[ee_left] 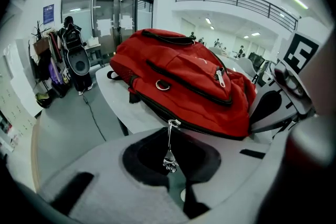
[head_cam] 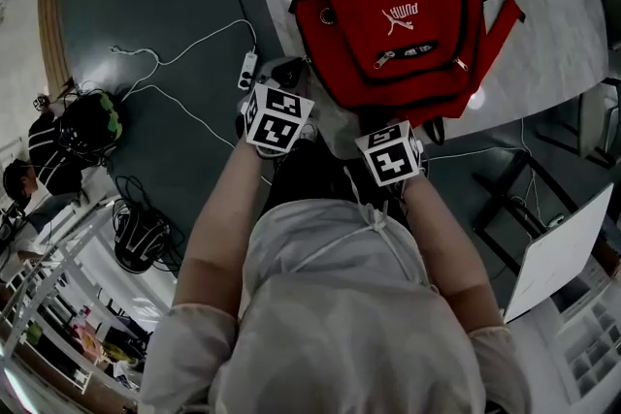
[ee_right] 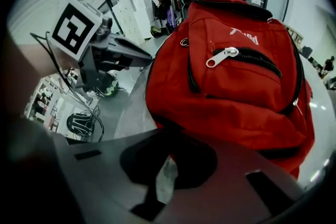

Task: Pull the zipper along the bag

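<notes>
A red backpack (head_cam: pixel 388 5) lies flat on a pale round table (head_cam: pixel 543 44), its bottom end toward me. In the left gripper view my left gripper (ee_left: pixel 170 165) is shut on the end of a silver zipper pull (ee_left: pixel 169 152). The pull stretches taut from its slider (ee_left: pixel 173 123) on the black zipper along the backpack's (ee_left: pixel 184 76) lower side. My right gripper (ee_right: pixel 169 139) sits at the bottom edge of the backpack (ee_right: pixel 236 97), with its dark pads closed together on the black trim there. Both marker cubes show side by side in the head view.
A white power strip (head_cam: pixel 248 70) with cables lies on the grey floor left of the table. Dark bags (head_cam: pixel 87 121) sit further left. An open white laptop (head_cam: pixel 563 252) and a dark chair frame (head_cam: pixel 505 189) stand at the right. A front-pocket zipper pull (ee_right: pixel 223 56) lies shut.
</notes>
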The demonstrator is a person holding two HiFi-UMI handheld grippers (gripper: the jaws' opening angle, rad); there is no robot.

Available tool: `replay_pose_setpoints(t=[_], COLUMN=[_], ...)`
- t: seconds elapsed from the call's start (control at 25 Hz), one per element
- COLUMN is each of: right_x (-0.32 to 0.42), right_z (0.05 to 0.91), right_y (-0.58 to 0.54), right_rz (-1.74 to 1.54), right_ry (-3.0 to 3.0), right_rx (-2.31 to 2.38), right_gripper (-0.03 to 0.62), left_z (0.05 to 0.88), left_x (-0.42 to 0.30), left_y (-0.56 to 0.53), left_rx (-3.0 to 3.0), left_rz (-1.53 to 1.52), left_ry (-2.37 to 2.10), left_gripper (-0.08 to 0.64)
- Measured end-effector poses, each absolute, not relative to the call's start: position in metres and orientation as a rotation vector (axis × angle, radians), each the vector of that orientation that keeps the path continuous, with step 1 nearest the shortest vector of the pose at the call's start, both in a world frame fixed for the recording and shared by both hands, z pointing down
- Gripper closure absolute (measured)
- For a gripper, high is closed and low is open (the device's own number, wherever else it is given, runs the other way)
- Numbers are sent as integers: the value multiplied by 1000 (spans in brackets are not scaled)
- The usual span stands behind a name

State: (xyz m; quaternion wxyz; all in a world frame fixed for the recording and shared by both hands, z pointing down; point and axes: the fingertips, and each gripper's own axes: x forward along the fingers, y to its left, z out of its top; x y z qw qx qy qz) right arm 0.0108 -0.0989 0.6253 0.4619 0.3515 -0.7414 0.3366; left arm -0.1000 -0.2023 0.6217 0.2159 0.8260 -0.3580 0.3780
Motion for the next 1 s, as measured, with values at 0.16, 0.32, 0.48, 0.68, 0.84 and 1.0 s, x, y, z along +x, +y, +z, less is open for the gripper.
replay_pose_setpoints(t=[0.16,0.32,0.48,0.68,0.84,1.0], right_x=[12,11,11,12,12,12], right_z=[624,624,625,625,626,626], right_y=[-101,-102,-100,-102,-103,-102], right_rz=[793,813,829,832,814,817], right_ry=[-1810,-1792,-1784,-1781,-1781,-1782], right_rx=[861,855,859,875,886,898], right_gripper=[565,565,565,565,565,565], left_z=[618,616,612,612,616,620], left_x=[-107,-112,-115,-118,-119,-119], left_y=[-225,-247,-262,-282,-284,-283], left_rx=[2312,2323,2326,2326,2318,2284], left_rz=[1050,1037,1054,1053,1020,984], left_ry=[-1002,-1006,-1004,-996,-1017,-1058], left_gripper=[534,534,534,534,534,534])
